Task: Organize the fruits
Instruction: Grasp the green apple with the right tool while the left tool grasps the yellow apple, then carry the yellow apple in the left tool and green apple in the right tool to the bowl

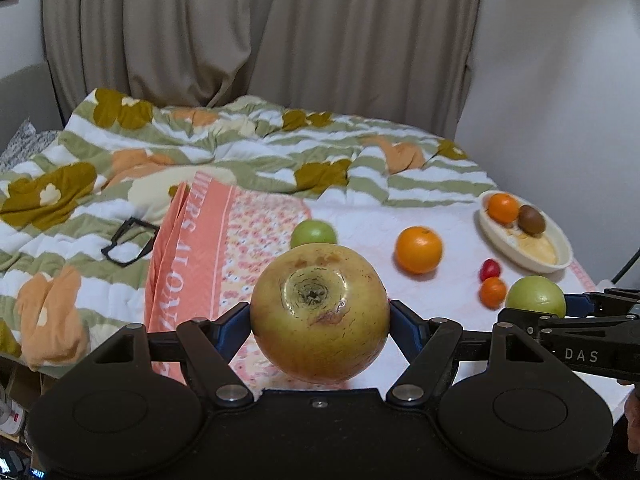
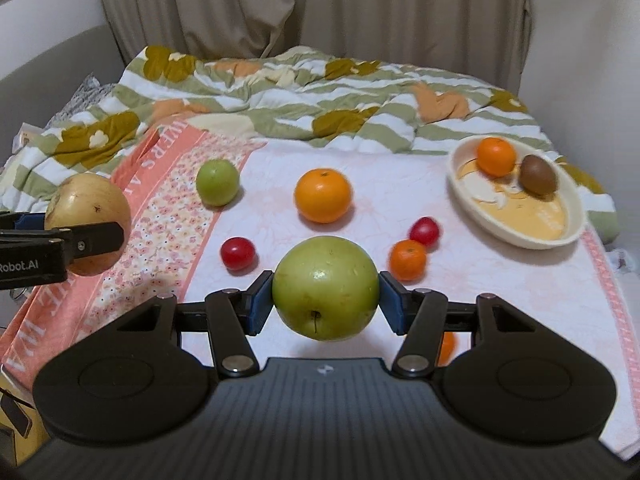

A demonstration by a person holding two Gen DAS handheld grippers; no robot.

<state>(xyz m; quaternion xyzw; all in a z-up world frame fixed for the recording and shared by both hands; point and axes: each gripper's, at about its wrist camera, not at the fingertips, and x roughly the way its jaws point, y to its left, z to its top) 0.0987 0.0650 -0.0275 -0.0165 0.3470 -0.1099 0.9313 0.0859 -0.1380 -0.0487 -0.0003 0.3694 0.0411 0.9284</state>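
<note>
Left claw [image 1: 320,316] is clamped on our yellow apple [image 1: 320,314]; right claw [image 2: 326,300] is clamped on a green apple [image 2: 326,288], both above the bed [image 2: 500,280]. Narrow pads on round skin may slip, and a drop would scatter the tomato [image 2: 238,253] ahead.

A yellow-brown apple [image 1: 320,314] and a green apple [image 2: 326,288] hung lifted; oranges, tomatoes and another green apple [image 2: 217,182] lay mid-bedspread, an orange [image 2: 496,156] and kiwi [image 2: 538,174] in the right-edge dish [image 2: 576,220].

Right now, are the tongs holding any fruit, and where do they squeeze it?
Yes. The left tongs squeeze a yellow-brown apple by its sides; the right tongs squeeze a green apple by its sides.
</note>
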